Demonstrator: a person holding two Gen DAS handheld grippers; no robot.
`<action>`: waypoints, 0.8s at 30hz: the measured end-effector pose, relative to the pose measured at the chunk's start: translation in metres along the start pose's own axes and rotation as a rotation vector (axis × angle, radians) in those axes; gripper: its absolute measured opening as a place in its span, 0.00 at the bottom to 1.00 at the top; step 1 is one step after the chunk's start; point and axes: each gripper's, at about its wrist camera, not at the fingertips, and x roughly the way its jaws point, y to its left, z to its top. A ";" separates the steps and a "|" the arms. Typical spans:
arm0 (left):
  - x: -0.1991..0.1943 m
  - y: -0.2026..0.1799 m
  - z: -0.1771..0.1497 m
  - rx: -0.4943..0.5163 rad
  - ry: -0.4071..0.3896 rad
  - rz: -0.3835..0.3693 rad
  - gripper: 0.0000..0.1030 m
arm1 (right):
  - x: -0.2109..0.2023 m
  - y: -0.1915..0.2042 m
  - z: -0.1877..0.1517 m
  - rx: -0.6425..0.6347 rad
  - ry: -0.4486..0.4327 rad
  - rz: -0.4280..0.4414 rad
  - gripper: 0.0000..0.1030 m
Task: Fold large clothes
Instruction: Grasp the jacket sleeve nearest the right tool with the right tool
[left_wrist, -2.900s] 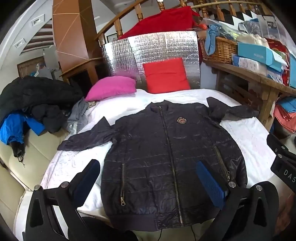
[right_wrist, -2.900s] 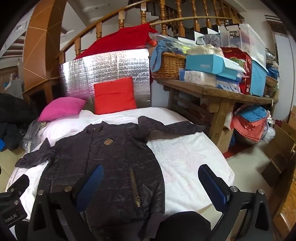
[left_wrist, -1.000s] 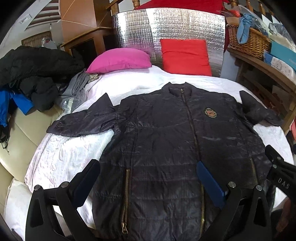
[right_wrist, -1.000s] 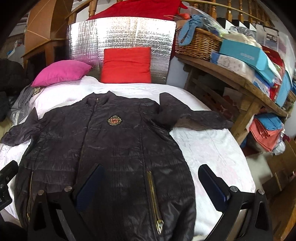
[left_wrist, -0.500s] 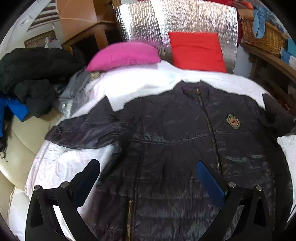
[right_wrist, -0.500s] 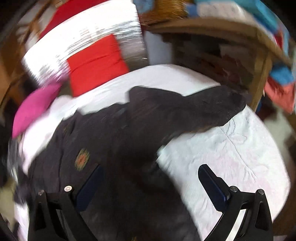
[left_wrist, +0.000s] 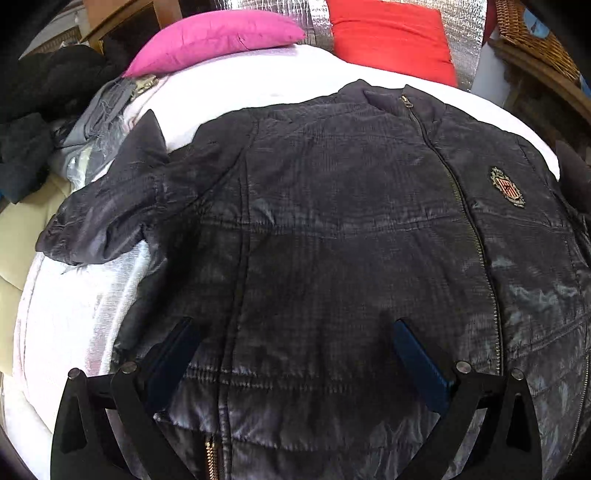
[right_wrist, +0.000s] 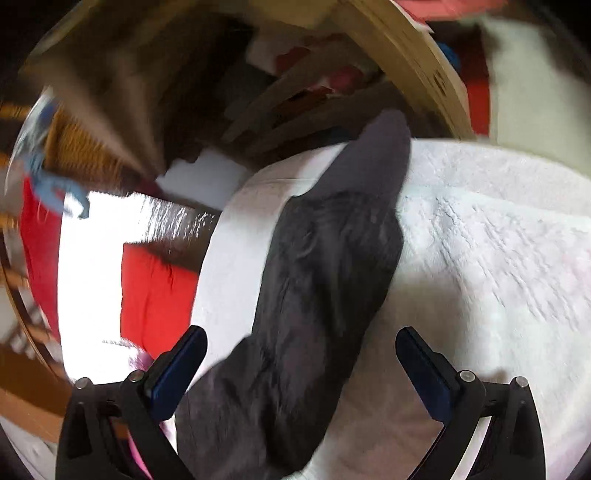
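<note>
A dark quilted jacket with a gold zip and a chest badge lies front up on the white bed cover. Its left sleeve stretches out to the left edge. My left gripper is open, low over the jacket's left chest, holding nothing. In the blurred, tilted right wrist view the other sleeve lies on the white cover, its cuff pointing away. My right gripper is open and astride that sleeve, close above it.
A pink pillow and a red pillow rest at the head of the bed against a silver foil board. Dark and grey clothes are piled at the left. A wooden table stands past the bed's right side.
Both grippers have moved forward and lower over the jacket. The right one has swung right and rolled, now over the right sleeve. Both stay open.
</note>
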 end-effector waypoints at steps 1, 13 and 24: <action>0.002 -0.001 0.000 0.002 0.009 -0.004 1.00 | 0.003 -0.003 0.001 0.021 -0.001 0.008 1.00; 0.015 -0.008 -0.010 -0.015 -0.010 -0.004 1.00 | 0.010 -0.019 0.021 -0.023 -0.077 -0.040 0.18; -0.015 0.005 0.023 -0.066 -0.127 0.051 1.00 | -0.050 0.068 -0.034 -0.224 -0.138 0.189 0.13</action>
